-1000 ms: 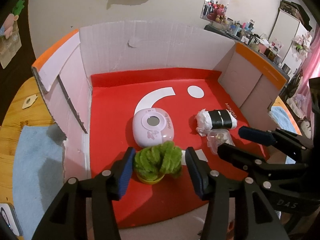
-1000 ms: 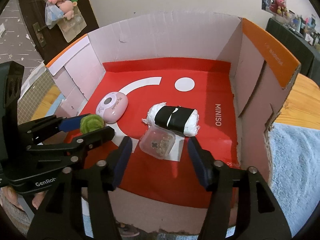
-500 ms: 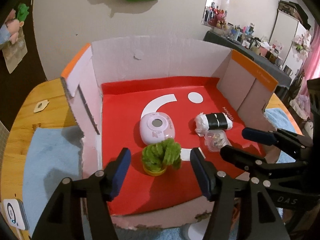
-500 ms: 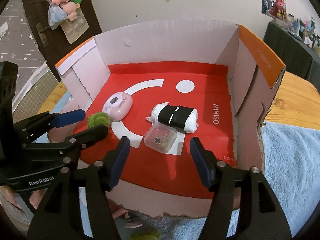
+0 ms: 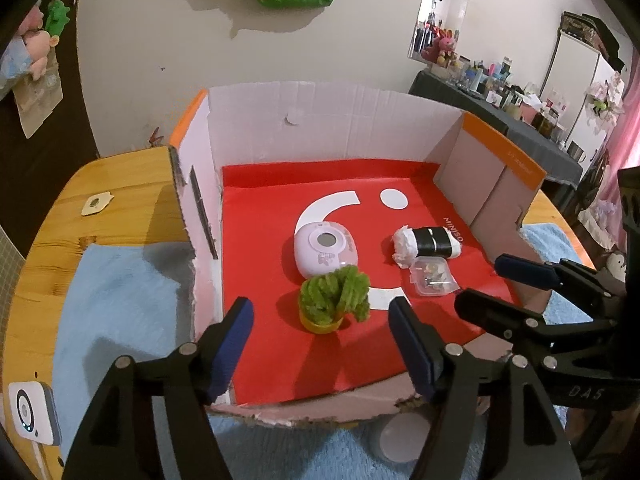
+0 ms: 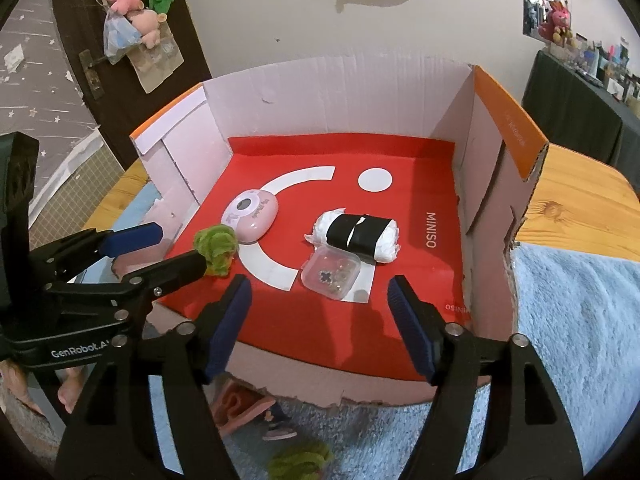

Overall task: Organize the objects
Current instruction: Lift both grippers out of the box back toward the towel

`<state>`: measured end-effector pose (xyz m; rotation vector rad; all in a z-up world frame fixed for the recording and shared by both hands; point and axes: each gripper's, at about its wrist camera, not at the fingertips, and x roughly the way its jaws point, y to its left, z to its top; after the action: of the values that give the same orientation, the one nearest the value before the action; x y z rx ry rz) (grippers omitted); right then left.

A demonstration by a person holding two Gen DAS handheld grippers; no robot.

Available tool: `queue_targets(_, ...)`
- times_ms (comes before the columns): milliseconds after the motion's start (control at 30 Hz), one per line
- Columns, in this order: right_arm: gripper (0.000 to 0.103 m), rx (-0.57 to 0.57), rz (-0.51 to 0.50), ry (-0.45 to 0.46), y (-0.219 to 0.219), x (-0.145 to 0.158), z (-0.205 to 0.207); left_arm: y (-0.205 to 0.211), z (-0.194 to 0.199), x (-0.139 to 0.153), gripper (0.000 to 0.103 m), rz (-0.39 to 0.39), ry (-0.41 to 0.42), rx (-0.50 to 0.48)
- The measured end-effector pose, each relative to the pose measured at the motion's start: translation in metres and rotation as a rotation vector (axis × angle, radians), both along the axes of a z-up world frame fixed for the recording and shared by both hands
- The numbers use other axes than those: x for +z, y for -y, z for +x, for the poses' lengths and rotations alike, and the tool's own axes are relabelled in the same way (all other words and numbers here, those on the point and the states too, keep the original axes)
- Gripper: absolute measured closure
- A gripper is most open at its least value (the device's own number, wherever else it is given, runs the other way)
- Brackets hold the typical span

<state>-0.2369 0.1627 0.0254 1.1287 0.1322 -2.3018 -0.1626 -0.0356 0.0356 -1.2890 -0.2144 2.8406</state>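
An open cardboard box [image 5: 320, 116] with a red lining holds a green fuzzy plant [image 5: 334, 294] in a yellow pot, a pink round device [image 5: 324, 250], a white roll with a black band [image 5: 430, 242] and a clear plastic case [image 5: 432, 278]. My left gripper [image 5: 320, 306] hangs over the box's front edge, jaws opening, with the plant standing free beyond its fingers. My right gripper [image 6: 319, 286] hovers over the front edge too, jaws opening, with the clear case [image 6: 330, 272] lying untouched ahead of it. Each gripper also shows in the other's view, the right gripper [image 5: 480, 280] and the left gripper [image 6: 180, 245].
The box sits on a blue towel [image 5: 120, 292] over a wooden table [image 5: 120, 184]. A small white device [image 5: 32, 412] lies at the table's left front. A second green fuzzy piece [image 6: 296, 460] lies on the towel before the box. The box walls rise on three sides.
Both grippers have drawn back from the box floor toward its front edge and their jaws have widened. The plant and the clear case stay where they were.
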Motion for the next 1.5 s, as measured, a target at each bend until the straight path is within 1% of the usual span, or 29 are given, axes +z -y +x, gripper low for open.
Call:
queue_targets(133, 0.03, 0.002, 0.003, -0.013, 0.0, 0.003, 0.006, 0.0, 0.006, 0.002, 0.025, -0.003, -0.009, 0.002)
queue_targets(200, 0.028, 0.0, 0.003, -0.017, 0.0, 0.004, 0.008, 0.0, 0.007, 0.002, 0.025, -0.001, -0.009, 0.001)
queue_targets(267, 0.022, 0.0, 0.001, -0.019, -0.001, 0.004, 0.009, -0.001, 0.009, 0.003, 0.025, -0.001, -0.009, 0.0)
queue_targets(300, 0.022, 0.001, 0.001, -0.02, -0.002, 0.004, 0.01, -0.001, 0.01, 0.003, 0.025, -0.002, -0.01, 0.001)
queue_targets(400, 0.022, 0.002, 0.0, -0.022, -0.003, 0.004, 0.013, -0.001, 0.013, 0.004, 0.02, -0.003, -0.012, 0.005)
queue_targets(533, 0.02, 0.0, -0.003, -0.03, -0.004, 0.006, 0.018, -0.001, 0.018, 0.006, 0.02, 0.001, -0.018, 0.004)
queue_targets(567, 0.017, 0.0, -0.003, -0.032, -0.004, 0.007, 0.019, -0.001, 0.019, 0.006, 0.018, 0.002, -0.019, 0.003)
queue_targets(667, 0.014, 0.001, -0.007, -0.039, -0.006, 0.009, 0.022, -0.001, 0.022, 0.007, 0.012, -0.003, -0.027, 0.008)
queue_targets(800, 0.014, -0.001, -0.008, -0.046, -0.007, 0.011, 0.026, 0.0, 0.024, 0.008, 0.011, -0.002, -0.021, 0.009)
queue_targets(900, 0.008, -0.001, -0.008, -0.046, -0.007, 0.012, 0.027, 0.001, 0.025, 0.007, 0.008, -0.004, -0.016, 0.013)
queue_targets(933, 0.008, -0.001, -0.01, -0.049, -0.007, 0.013, 0.027, 0.001, 0.026, 0.007, 0.007, -0.005, -0.018, 0.016)
queue_targets(1167, 0.007, 0.004, -0.01, -0.067, -0.012, 0.018, 0.039, 0.001, 0.03, 0.006, 0.005, 0.005, -0.015, 0.01)
queue_targets(1500, 0.007, -0.007, -0.027, -0.059, -0.02, 0.017, 0.048, -0.001, 0.037, 0.005, 0.005, 0.013, -0.012, 0.011)
